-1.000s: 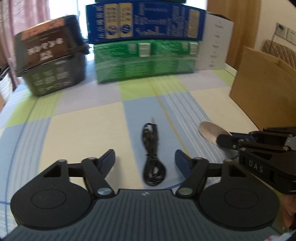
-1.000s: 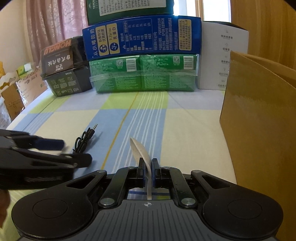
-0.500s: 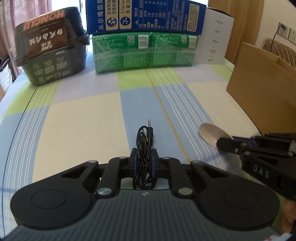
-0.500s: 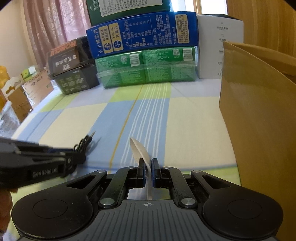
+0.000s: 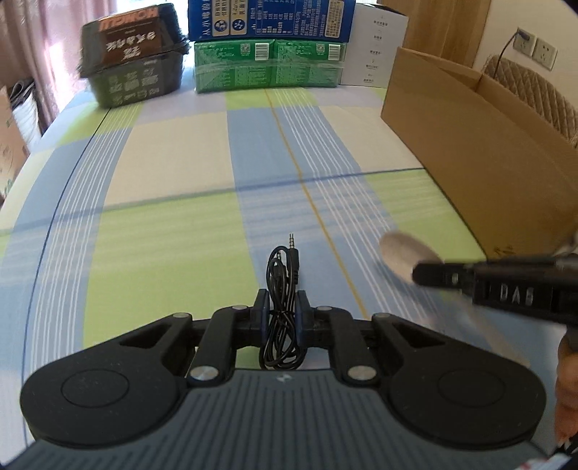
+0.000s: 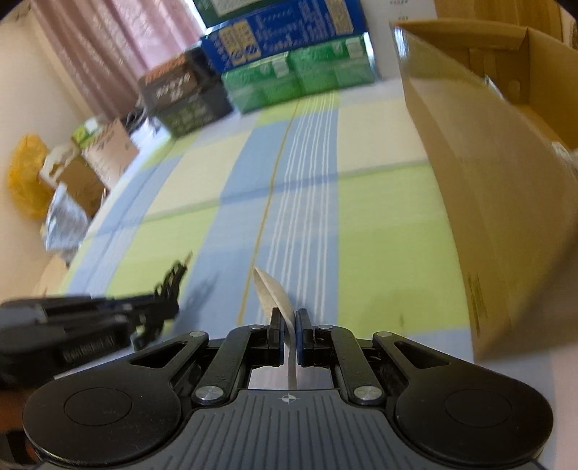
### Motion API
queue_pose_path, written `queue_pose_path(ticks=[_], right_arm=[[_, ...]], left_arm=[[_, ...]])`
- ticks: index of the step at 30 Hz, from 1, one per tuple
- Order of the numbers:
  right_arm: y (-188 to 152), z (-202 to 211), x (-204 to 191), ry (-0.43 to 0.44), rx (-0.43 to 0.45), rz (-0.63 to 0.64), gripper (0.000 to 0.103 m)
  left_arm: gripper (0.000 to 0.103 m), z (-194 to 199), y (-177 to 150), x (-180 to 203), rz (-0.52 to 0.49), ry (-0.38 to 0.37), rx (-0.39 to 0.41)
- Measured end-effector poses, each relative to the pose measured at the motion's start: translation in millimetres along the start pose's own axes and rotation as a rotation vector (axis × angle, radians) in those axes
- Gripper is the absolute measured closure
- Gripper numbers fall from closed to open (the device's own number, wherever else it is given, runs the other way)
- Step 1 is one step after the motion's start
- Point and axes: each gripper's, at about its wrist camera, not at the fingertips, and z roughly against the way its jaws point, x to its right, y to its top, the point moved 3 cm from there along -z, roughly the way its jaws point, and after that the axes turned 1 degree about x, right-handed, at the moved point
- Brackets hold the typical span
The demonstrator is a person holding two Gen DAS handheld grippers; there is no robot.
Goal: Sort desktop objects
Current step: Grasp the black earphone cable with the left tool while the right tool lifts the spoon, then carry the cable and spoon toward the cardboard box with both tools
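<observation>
Left gripper [image 5: 281, 307] sits bottom centre of the left wrist view, jaws clamped on a coiled black audio cable [image 5: 282, 289]; the loops hang below the pads and the metal plug tip sticks up above them; the cable is off the checked tablecloth [image 5: 162, 235].

Right gripper [image 6: 287, 327] sits bottom centre of the right wrist view, jaws clenched on the thin handle of a pale spoon [image 6: 274, 296]; the bowl points up and away from the camera, seen edge-on; in the left wrist view the same spoon shows as a blurred oval at right of centre, ahead of the dark fingers entering from the right edge.

The open cardboard box [image 6: 498, 180] fills the right side of the right wrist view, standing on the tablecloth just beside the held spoon; what lies inside cannot be told.

At the far edge, top of the left wrist view: a blue carton [image 5: 271, 18] stacked on green cartons [image 5: 267, 65]; a dark box [image 5: 130, 65] at upper left; a white box [image 5: 375, 47] right of the stack.

The right wrist view is motion-blurred at its edges; the left gripper shows as a dark smear at lower left with the cable plug poking out.
</observation>
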Motion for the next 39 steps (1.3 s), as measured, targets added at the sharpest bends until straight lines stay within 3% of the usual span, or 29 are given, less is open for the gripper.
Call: queue_pose_path(ticks=[3,4,5,7,11,18,20,26,36,39], right_arm=[[-8,4,-6,-0.056,0.016,0.113,0.095],[-11,5,-10,-0.077,0.028,0.164,0.085],[-13,6,-12,-0.094,0.04,0.207,0.065],[-15,8,-18,-0.109,0.066,0.269,0.048],[-21,-1,-24,-0.127,0.079,0.34,0.047],[-17,-12,-20,-0.127,0.1,0.294,0.048],[-17,-11,-20,-0.129,0.098,0.298,0.048],[-16,-12,-20,-0.12,0.104,0.281,0.049],[-15,-15,-19,-0.123,0.104,0.271,0.054],[-16,-15,-20,-0.124,0.106,0.278,0.054]], left_arm=[[0.093,8,-14,3,0.033,-0.005,0.006],[0.093,9,-17,5,0.035,-0.003,0.008],[0.093,10,-19,6,0.031,0.001,0.01],[0.093,9,-22,10,0.011,0.014,0.017],[0.092,5,-25,9,-0.001,0.039,0.018],[0.092,-1,-27,10,-0.015,0.06,0.029],[0.082,-2,-27,11,-0.021,0.062,0.035],[0.074,-5,-28,11,-0.029,0.083,0.039],[0.075,-9,-25,13,-0.015,0.084,0.041],[0.09,-8,-24,13,-0.015,0.082,0.033]])
